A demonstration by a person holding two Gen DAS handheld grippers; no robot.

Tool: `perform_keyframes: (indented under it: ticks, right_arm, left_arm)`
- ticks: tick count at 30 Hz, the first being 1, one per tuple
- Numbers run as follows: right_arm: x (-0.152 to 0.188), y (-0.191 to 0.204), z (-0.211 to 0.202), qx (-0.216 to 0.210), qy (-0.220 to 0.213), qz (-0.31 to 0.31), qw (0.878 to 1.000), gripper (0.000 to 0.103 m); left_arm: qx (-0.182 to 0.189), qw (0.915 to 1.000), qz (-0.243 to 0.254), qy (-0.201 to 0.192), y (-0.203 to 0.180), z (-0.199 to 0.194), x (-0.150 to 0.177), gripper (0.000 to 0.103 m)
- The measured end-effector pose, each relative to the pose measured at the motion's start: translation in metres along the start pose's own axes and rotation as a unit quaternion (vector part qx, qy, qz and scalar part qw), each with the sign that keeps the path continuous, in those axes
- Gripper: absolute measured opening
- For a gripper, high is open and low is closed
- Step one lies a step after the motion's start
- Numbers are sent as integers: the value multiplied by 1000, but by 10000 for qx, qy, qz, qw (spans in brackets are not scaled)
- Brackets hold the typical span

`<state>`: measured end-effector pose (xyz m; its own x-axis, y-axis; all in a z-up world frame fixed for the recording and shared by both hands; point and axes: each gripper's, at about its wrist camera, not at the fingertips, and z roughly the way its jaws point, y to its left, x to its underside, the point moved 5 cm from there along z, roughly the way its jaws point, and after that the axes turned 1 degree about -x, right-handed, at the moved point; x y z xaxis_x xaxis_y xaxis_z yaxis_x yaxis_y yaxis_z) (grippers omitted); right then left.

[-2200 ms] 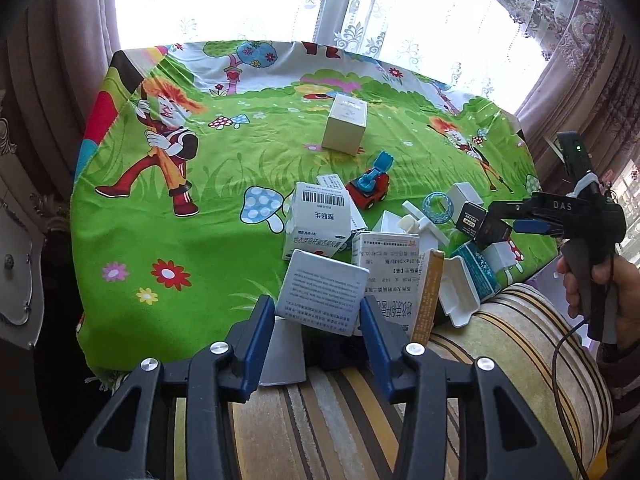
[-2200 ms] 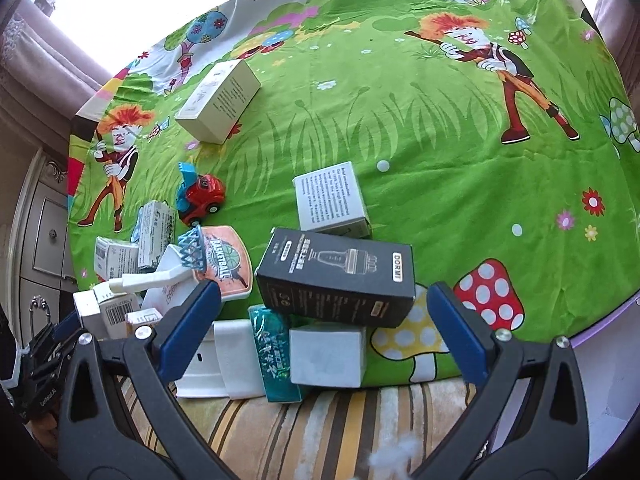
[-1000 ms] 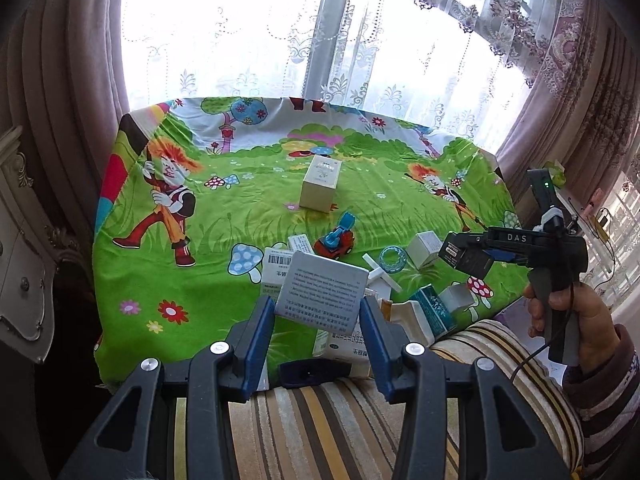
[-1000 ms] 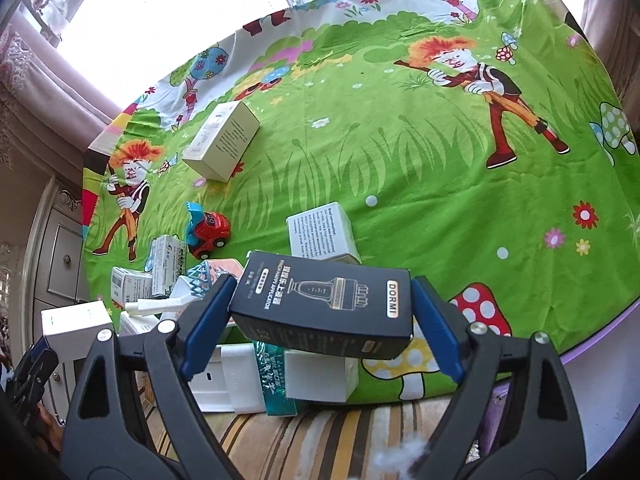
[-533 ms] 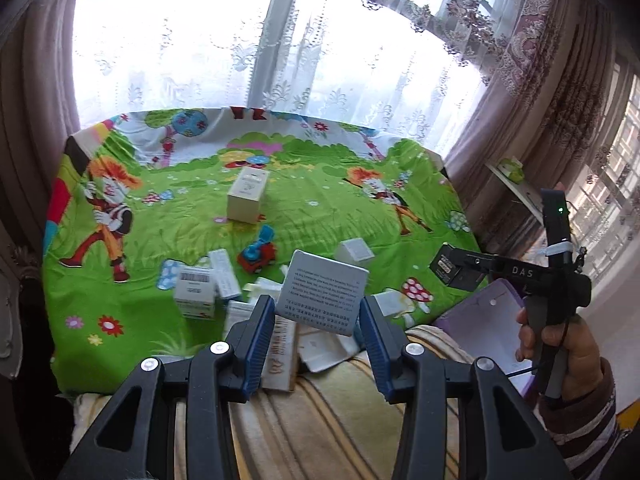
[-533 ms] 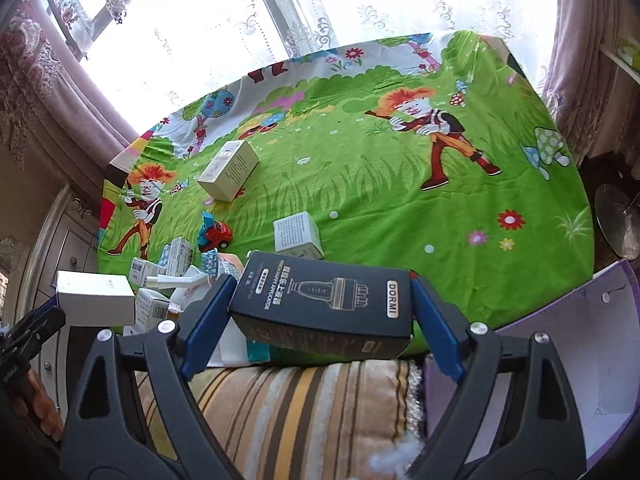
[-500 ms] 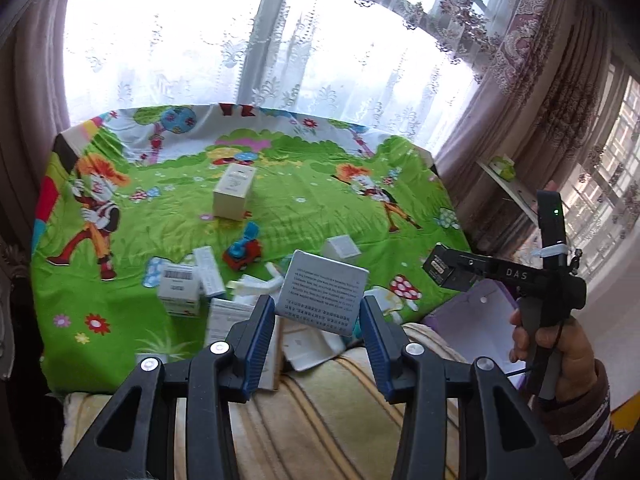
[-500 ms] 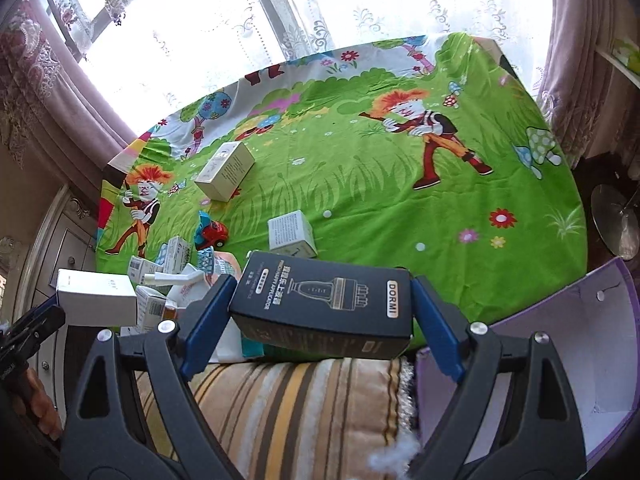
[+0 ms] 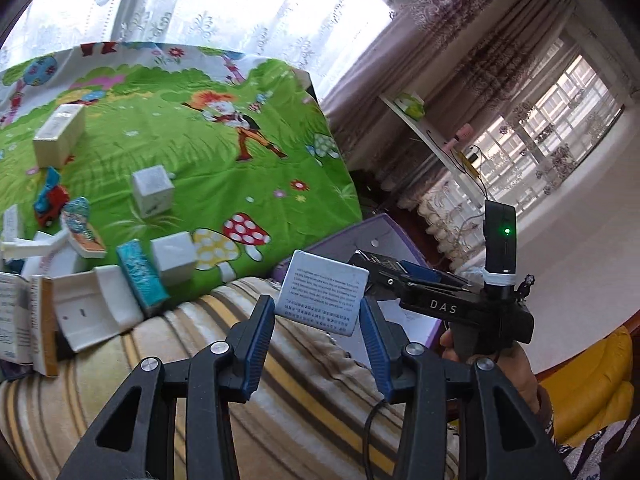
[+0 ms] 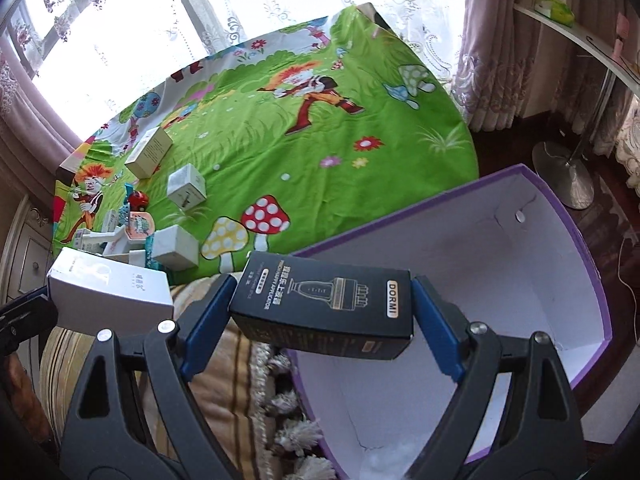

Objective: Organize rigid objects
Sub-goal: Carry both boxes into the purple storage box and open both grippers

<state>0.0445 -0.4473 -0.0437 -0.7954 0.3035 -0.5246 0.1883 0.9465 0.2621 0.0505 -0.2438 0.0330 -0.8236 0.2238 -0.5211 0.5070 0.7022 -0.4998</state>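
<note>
Now that both hands have swung right from the bed [image 10: 280,136], right gripper [image 10: 320,308] clamps black box [image 10: 324,304] above purple bin [image 10: 500,264]; left gripper [image 9: 318,320] clamps white box [image 9: 320,298] near it, drop next.

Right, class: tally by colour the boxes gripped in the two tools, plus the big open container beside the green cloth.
white printed cardboard box: 1
black DORMI cardboard box: 1
purple open container with white inside: 1
Total: 3
</note>
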Motion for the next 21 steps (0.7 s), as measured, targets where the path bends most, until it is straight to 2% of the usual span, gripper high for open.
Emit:
perform_keyframes:
  ticks: [7,9,11,14,21]
  right_arm:
    - [12,-44,-12,280,-86,409,9987,89]
    - [15,-49,-11,309,-47,483,9983,90]
    - [17,-51,-9,267,13,505,9984,90]
    - [19,-49,-7,186,72,499,9986,91]
    - [22,-35,-3,71,168,359,9992,94]
  left_arm:
    - [248,9980,196,554,-32,45,14,45]
    - [252,9970,212,696,-36,53,18,48]
    - [212,9966,187,769,-35,57,20,56]
    - [137,9970,166,748,-31,58,22,62]
    - [-97,9985,281,457,-26,41,21,62]
